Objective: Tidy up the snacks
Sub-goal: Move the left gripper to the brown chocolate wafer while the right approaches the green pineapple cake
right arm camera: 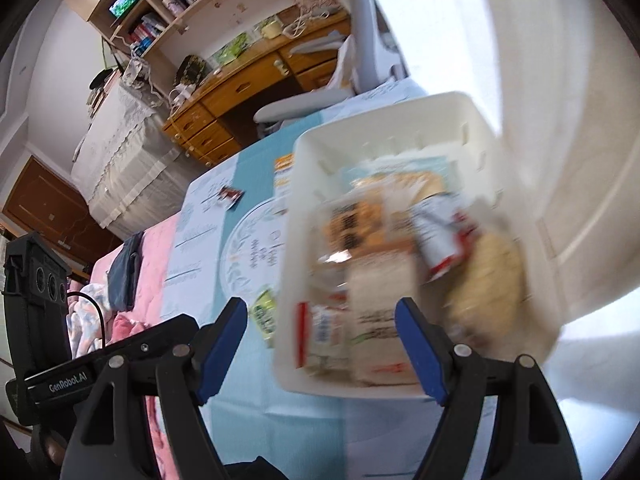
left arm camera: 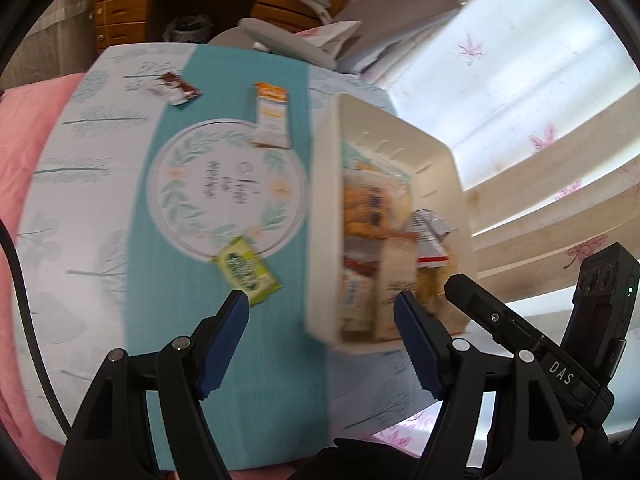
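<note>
We've got both jaws released and empty, left gripper (left arm camera: 320, 320) and right gripper (right arm camera: 320, 328) above the table (left arm camera: 100, 200). The white bin (left arm camera: 452, 168) of snacks sits right, with the green packet (left arm camera: 248, 270), orange bar (left arm camera: 272, 120) and brown wrapper (left arm camera: 176, 88) loose to its left.

The left black gripper with blue pads (left arm camera: 322, 332) is pointing steeply down, its jaws standing wide apart and holding nothing. The right black gripper with blue pads (right arm camera: 320, 340) is doing the same.
</note>
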`<move>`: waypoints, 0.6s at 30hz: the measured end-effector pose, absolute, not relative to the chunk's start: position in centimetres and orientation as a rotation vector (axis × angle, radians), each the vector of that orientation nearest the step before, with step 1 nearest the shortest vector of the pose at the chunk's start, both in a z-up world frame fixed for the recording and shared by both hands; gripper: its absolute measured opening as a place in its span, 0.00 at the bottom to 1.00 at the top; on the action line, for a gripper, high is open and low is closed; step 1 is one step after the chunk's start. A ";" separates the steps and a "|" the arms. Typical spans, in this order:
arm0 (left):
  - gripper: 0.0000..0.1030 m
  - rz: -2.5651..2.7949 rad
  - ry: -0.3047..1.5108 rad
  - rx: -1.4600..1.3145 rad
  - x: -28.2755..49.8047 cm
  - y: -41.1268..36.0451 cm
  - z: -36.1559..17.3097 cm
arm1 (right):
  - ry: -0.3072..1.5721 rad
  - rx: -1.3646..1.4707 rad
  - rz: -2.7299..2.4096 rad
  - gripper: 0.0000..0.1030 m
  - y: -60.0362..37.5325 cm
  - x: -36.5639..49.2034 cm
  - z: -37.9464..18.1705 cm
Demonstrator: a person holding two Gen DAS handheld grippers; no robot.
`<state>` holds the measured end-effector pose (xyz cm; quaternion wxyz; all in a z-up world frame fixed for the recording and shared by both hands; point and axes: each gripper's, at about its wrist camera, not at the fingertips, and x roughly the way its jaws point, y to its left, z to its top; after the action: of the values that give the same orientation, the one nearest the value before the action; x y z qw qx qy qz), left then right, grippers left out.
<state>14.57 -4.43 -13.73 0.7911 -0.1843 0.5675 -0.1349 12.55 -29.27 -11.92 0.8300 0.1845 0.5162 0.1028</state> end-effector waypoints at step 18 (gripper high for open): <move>0.79 -0.269 1.360 -0.203 17.0 9.8 -15.4 | 1.141 0.595 -0.091 0.75 -18.2 9.9 -15.8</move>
<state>16.98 9.83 -15.35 0.7643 -0.0935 0.6259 -0.1239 9.95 -18.25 -15.83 0.7992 0.2772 0.5316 -0.0423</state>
